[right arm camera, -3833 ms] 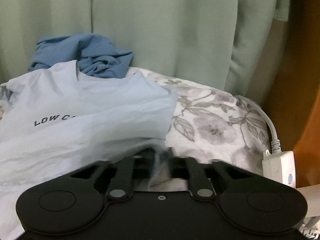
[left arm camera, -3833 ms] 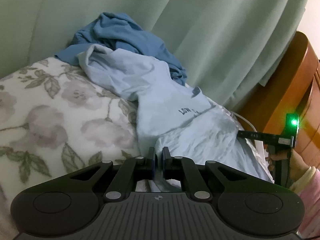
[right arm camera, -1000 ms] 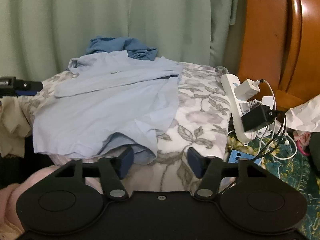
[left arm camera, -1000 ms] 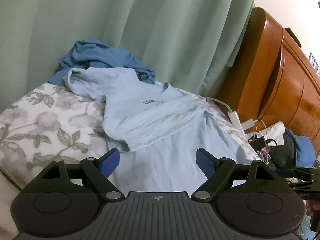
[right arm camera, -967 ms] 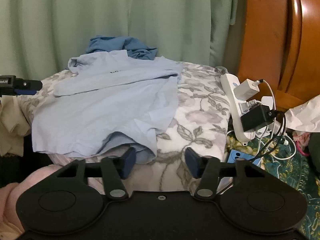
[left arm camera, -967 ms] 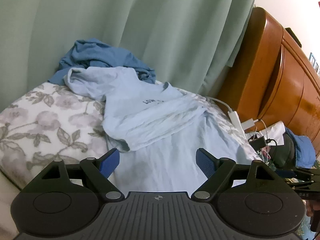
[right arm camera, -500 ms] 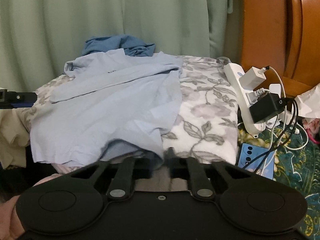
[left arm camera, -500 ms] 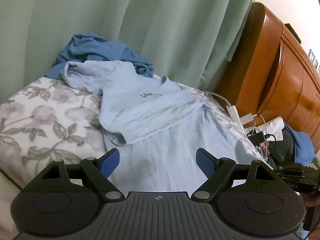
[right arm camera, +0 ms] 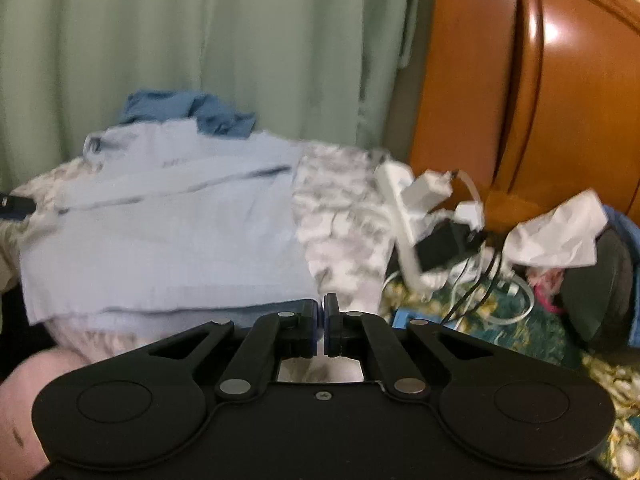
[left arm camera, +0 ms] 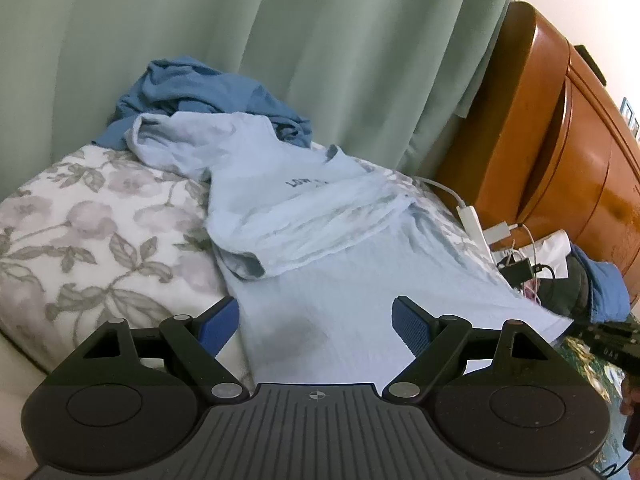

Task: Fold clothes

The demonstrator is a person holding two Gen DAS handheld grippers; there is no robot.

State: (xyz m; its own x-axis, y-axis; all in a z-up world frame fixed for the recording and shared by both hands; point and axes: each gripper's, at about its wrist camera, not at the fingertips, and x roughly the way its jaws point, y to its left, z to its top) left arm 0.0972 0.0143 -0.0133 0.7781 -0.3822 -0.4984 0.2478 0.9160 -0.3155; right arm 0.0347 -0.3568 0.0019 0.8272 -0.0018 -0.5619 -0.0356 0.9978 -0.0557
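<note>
light blue t-shirt (left arm camera: 320, 240): spread over the floral blanket (left arm camera: 88, 224), dark lettering on the chest, upper part folded down across the body, one sleeve opening at 9 o'clock of the fold, hem toward the camera. dark blue garment (left arm camera: 208, 96): crumpled heap at 12 o'clock of the t-shirt, touching its collar end, against the green curtain (left arm camera: 280, 40). left gripper (left arm camera: 316, 320): released, blue pads wide apart, hovering above the near hem with bare cloth showing between them, nothing grasped. right gripper (right arm camera: 323, 320): clenched, pads pressed together at the near right corner of the t-shirt; that view is blurred, so whether the hem is pinched between the pads cannot be told. white power strip (right arm camera: 400, 200): at 3 o'clock of the blanket, with plugs, a black adapter (right arm camera: 444, 244) and tangled cables. wooden headboard (left arm camera: 560, 152): glossy orange-brown, at 2 o'clock, behind the strip. crumpled white paper (right arm camera: 556, 232): beside the cables, at 3 o'clock in the right wrist view. pink sleeve (right arm camera: 24, 408): at 8 o'clock in the right wrist view, low beside the gripper body.
</note>
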